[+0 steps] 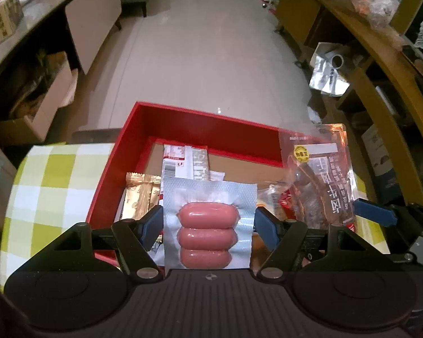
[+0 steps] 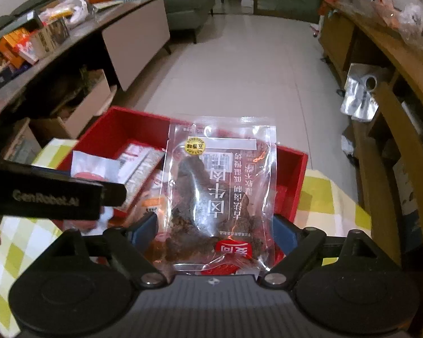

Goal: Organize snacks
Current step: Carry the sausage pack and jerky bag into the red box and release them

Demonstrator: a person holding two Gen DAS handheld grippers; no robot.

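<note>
On the left, the left gripper (image 1: 208,219) is clamped on a clear vacuum pack of three pink sausages (image 1: 207,226), held over the open red box (image 1: 110,180) that sits on a green-checked tablecloth (image 1: 53,186) with other snack packets (image 1: 183,163) inside. To the right, the right gripper (image 2: 215,232) grasps a clear bag of dark dried beef (image 2: 220,191) by its sides, above the box's right part.

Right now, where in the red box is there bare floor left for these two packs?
Bare cardboard floor shows along the far wall of the red box, right of the white barcode packet. The near side is crowded: gold bars and loose packets. The sausage pack and beef jerky bag hang over it, hiding the rest.
</note>
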